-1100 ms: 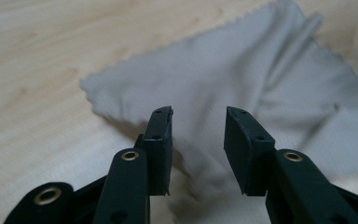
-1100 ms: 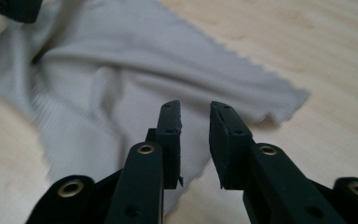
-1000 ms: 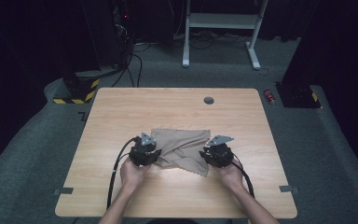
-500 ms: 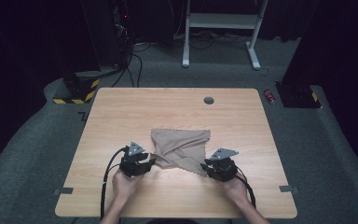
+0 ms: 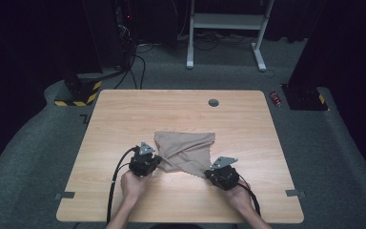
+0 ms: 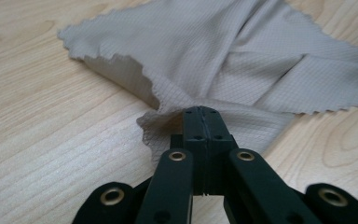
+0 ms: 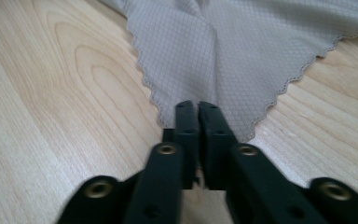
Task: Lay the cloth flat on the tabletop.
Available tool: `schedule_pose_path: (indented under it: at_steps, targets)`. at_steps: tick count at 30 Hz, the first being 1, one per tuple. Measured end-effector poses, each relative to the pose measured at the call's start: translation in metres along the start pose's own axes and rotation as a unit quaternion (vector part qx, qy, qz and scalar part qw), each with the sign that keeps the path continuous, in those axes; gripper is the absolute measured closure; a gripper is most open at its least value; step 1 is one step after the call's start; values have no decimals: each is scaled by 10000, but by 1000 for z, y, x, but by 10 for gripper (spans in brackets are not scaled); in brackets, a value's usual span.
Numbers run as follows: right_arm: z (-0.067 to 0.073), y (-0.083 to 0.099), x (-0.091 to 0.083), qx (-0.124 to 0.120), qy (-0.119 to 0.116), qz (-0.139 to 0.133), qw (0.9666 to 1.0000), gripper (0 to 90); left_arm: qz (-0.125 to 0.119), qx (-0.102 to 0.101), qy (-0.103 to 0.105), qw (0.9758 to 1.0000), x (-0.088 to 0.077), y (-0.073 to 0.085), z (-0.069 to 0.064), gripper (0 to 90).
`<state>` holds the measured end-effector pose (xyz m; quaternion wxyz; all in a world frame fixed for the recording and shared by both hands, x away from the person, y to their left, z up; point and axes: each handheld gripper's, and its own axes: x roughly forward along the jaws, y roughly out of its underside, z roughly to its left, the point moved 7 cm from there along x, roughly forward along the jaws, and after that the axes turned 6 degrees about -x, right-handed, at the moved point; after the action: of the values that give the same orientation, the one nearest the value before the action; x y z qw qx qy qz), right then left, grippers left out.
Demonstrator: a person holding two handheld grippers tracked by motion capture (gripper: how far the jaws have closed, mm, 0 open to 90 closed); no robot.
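Note:
A beige-grey cloth with pinked edges lies partly folded at the middle of the wooden table. My left gripper is at its near left corner. In the left gripper view the jaws have just been closing and now pinch a bunched fold of the cloth between their tips. My right gripper is at the near right corner. Its jaws have also just been closing, and its tips now hold the pointed corner of the cloth.
A round cable hole sits near the table's far edge. On the floor behind are a white desk frame, a yellow-and-black striped base and a small red object. Tape strips mark the near table corners.
Both hands have drawn back toward the table's near edge. The cloth, bunched between the grippers before, now lies spread out farther from them with its near corners pulled toward the person.

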<state>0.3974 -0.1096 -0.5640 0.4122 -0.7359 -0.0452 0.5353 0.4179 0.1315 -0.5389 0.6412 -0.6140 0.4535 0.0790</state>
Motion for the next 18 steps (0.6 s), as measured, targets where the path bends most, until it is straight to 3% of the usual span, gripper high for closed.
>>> schedule_pose_path:
  at_steps: [5,6,8,11,12,15,18]
  targets:
    - [-1,-1,-5,6,30,-146,9999,897,-177,33,-59,9998,-16,1,3,898]
    - [0,-4,-8,12,0,-285,9996,876,-208,-33,-53,9998,-17,0,5,740]
    - [1,-5,-9,-1,-12,-318,9995,854,-103,-210,-113,9997,-13,-1,10,693]
    - [6,-7,-8,-80,-87,-330,9994,778,100,-224,-360,9990,1,0,17,593]
    - [7,-7,-6,-82,-100,-283,9995,748,182,-293,-354,9988,7,1,18,584]
    - [9,-3,-2,-101,-140,-189,9997,701,215,-310,-266,9989,14,2,17,612]
    - [11,1,0,-226,-73,-108,9997,738,112,-335,48,9994,13,0,14,798]
